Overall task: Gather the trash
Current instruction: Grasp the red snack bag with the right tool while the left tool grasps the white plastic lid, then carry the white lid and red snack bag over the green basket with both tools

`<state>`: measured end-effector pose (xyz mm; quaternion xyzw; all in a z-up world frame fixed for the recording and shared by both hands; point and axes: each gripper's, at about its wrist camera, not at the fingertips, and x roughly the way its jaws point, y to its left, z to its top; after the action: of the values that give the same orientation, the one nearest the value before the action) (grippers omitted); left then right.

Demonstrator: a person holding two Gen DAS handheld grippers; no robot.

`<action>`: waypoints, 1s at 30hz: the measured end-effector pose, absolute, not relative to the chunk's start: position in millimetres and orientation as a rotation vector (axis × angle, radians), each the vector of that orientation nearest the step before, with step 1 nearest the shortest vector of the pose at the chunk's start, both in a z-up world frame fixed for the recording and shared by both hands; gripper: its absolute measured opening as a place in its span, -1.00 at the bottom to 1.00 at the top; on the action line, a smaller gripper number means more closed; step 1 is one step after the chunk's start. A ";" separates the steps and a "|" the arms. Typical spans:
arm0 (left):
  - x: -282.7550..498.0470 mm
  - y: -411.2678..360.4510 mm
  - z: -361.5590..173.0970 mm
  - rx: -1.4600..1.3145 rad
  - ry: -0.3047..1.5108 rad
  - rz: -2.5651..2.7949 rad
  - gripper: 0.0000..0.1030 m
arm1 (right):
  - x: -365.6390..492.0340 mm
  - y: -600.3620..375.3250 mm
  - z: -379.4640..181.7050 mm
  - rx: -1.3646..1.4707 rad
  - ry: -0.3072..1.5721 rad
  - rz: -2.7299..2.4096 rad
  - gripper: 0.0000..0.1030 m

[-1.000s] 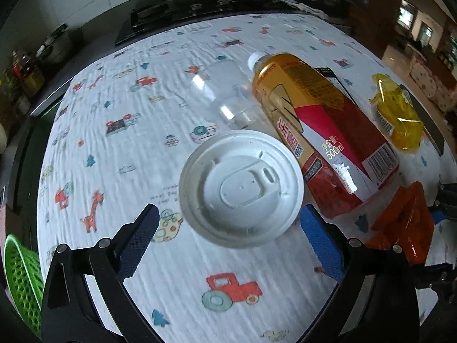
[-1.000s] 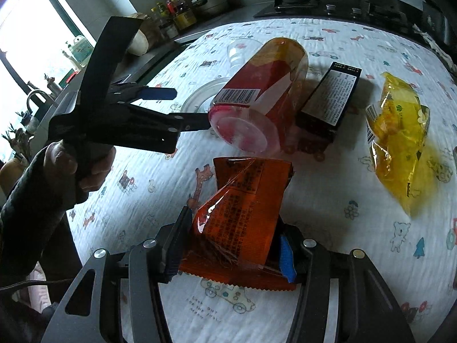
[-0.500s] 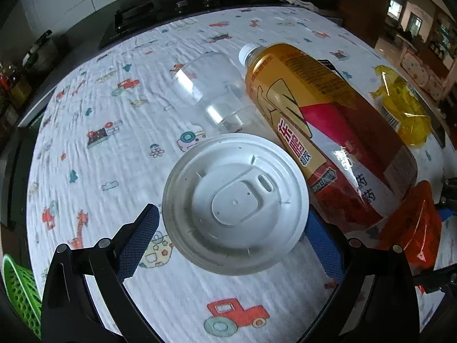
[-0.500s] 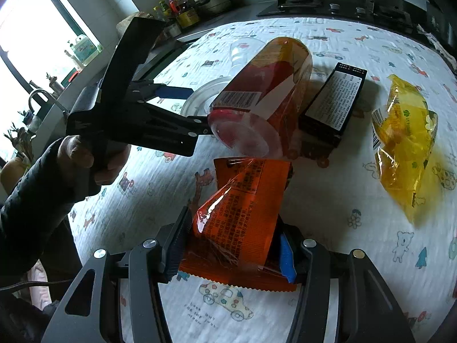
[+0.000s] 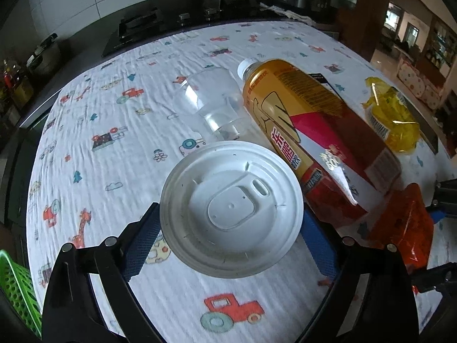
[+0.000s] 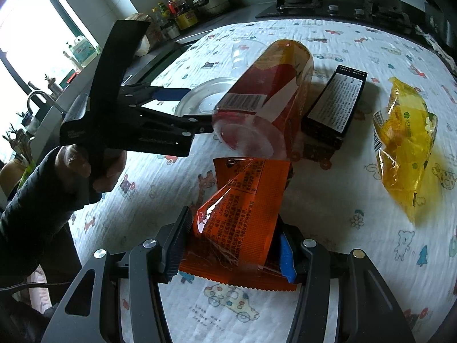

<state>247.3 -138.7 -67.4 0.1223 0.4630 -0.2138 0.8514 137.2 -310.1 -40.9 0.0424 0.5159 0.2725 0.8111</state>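
My left gripper (image 5: 228, 228) is shut on a white plastic cup lid (image 5: 231, 208), its blue pads pressing the rim on both sides. The lid also shows in the right wrist view (image 6: 200, 100). My right gripper (image 6: 232, 245) is shut on an orange snack wrapper (image 6: 242, 214), which also shows in the left wrist view (image 5: 402, 225). An orange drink bottle (image 5: 308, 125) lies on the patterned cloth beside a clear plastic cup (image 5: 211, 105). A black box (image 6: 334, 105) and a yellow plastic bag (image 6: 405, 145) lie further right.
A green perforated basket (image 5: 17, 294) sits at the lower left edge of the left wrist view. A stove and dark counter (image 5: 182, 20) run behind the table. Bottles and jars (image 6: 177, 14) stand by the window.
The left gripper moved in around the white lid and closed its pads on the rim. The right gripper stays shut on the orange wrapper, barely moving.
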 end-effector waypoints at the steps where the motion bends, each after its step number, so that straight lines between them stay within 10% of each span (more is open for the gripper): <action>1: 244.2 -137.5 -64.6 0.257 0.969 -0.447 0.77 | 136.0 -309.0 -39.8 0.089 1.100 0.582 0.02; 30: 143.5 71.0 36.7 0.055 0.823 -0.052 0.77 | 123.8 -171.7 19.4 -0.008 0.974 0.730 0.02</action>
<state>143.5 71.0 36.7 0.0267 0.4001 -0.0251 0.9157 123.8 -171.7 19.4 -0.0037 0.4575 0.3428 0.8205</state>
